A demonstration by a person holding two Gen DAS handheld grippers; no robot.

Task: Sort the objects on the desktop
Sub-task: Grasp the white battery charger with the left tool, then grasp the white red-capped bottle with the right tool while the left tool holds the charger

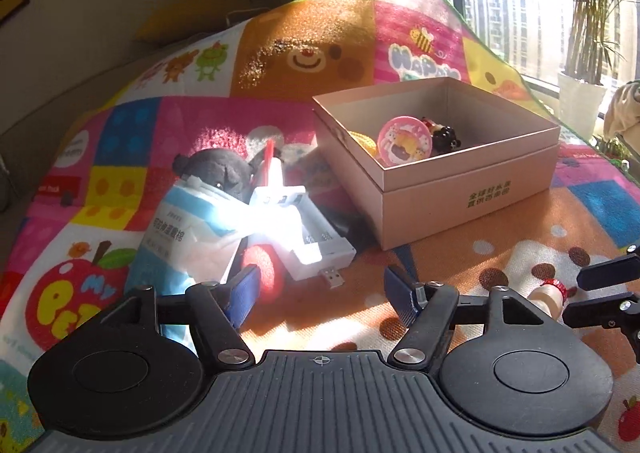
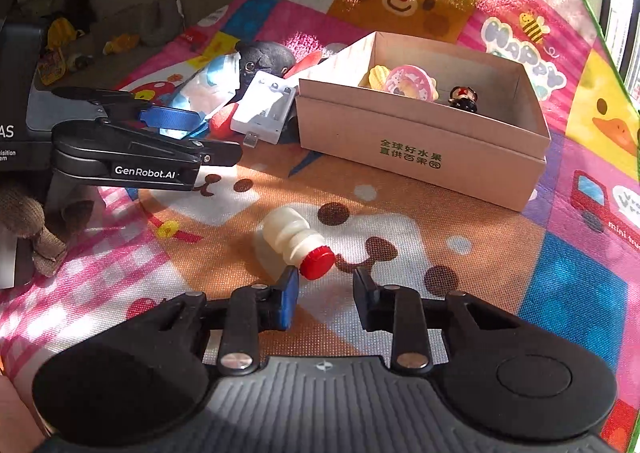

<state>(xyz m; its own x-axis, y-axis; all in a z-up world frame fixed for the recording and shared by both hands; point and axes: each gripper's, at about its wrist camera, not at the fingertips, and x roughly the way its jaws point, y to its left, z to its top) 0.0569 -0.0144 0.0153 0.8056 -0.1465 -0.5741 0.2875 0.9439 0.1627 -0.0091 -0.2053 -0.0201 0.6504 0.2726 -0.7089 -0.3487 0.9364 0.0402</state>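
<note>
Sunlit cartoon mat (image 2: 460, 221) covers the table, its green edge running past the window side at 2 o'clock. On it stands an open cardboard box (image 2: 420, 149) with small toys inside. At 10 o'clock of the box, a white charger (image 1: 316, 241) and a plush toy (image 1: 216, 173) lie in a pile. Right gripper (image 2: 326, 285) has its jaws wide around the red cap of a small white bottle (image 2: 290, 235), which lies on bare mat. Left gripper (image 1: 320, 289) hovers with jaws wide, holding nothing.

"GenRobot.AI" on the left gripper (image 2: 170, 121); "HAPPY" on the mat (image 2: 520, 49).
</note>
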